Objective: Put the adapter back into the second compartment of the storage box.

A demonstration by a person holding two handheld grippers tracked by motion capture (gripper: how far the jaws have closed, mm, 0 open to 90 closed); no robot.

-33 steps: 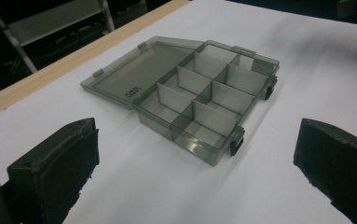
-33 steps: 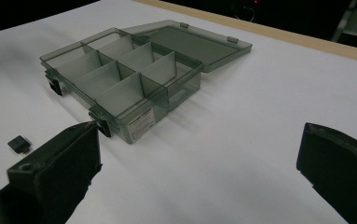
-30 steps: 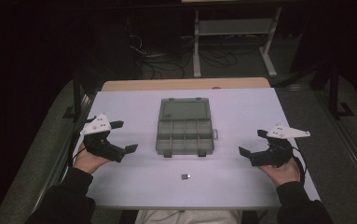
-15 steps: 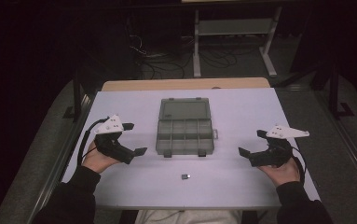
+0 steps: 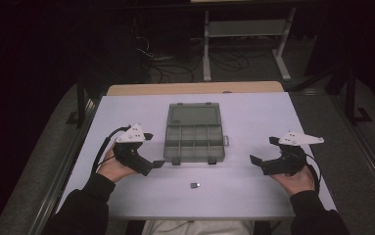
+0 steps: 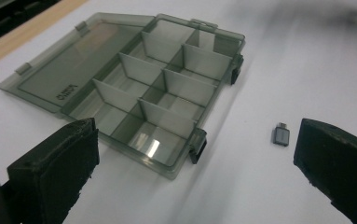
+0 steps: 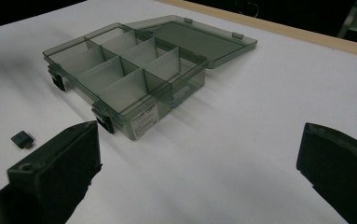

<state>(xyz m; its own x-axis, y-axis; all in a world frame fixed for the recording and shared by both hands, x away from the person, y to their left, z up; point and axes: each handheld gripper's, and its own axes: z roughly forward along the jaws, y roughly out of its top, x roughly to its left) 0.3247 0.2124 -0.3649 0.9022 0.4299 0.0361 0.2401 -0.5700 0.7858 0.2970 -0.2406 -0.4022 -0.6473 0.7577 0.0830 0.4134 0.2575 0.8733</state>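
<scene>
Overhead, high view: lay open at mid-table, smoky compartment box (image 5: 194, 132), lid folded flat toward the far edge.
Small part, high view: sat alone on the white table (image 5: 253, 196), a tiny dark adapter (image 5: 195, 185), nearer the person than the box and apart from it.
Left gripper, high view: hovered just beside the box's near-left corner, left gripper (image 5: 148, 152); jaws spread wide, nothing held.
Right gripper, high view: waited well apart on the other side of the box, right gripper (image 5: 262, 151); jaws likewise wide, empty.
Left gripper view, box: showed the compartment box (image 6: 134, 88) ahead, dividers upright, cells apparently bare, two dark latches on the near wall.
Left gripper view, part: lay flat beside the right-hand jaw, the adapter (image 6: 281, 135), apart from the box's latch, untouched.
Left gripper view, jaws: stood far apart at both lower corners, gripping nothing.
Right gripper view, box: looked across the box (image 7: 129, 77) from its other end, lid resting on the table beyond.
Right gripper view, part: sat low at the left edge, the adapter (image 7: 23, 139), just outside the left-hand jaw.
Right gripper view, jaws: gaped fully, empty.
Step in hand, judged: probably an approach toward picking up the adapter for a cell of the box; nothing grasped yet.
Next move, judged: called for lowering one gripper over the adapter, straddling it squarely, then closing gently, given so small and flat a piece.
</scene>
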